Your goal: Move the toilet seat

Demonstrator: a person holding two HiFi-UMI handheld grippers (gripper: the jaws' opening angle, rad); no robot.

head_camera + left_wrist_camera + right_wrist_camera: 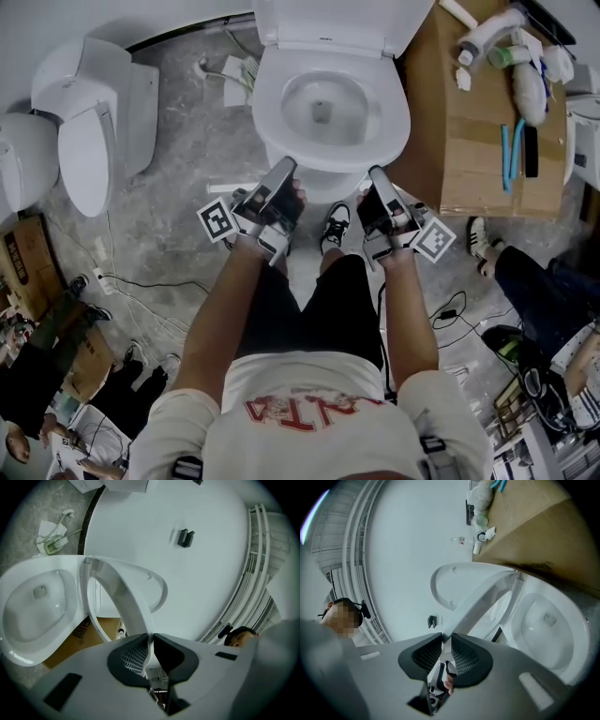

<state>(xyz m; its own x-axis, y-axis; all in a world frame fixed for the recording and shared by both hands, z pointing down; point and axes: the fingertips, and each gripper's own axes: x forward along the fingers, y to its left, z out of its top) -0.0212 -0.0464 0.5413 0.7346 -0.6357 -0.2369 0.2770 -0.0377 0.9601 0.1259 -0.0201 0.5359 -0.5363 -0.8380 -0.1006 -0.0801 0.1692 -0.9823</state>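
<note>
A white toilet (281,150) stands in front of me with its lid (328,23) up. The toilet seat (323,161) is a white ring over the bowl. In both gripper views its front is lifted off the bowl rim. My left gripper (284,169) is shut on the seat's front left edge. The left gripper view shows the seat (129,602) running straight into the left gripper (151,641), with the bowl (33,606) to the left. My right gripper (378,176) is shut on the front right edge, and its own view shows the seat (480,604) pinched in the right gripper (446,641).
A tall cardboard box (469,122) with bottles and brushes on top stands right of the toilet. A second white toilet (89,122) lies at the left. Cables (131,291) trail over the grey floor. My shoe (335,225) is at the toilet's foot, and another person's legs (534,281) are at the right.
</note>
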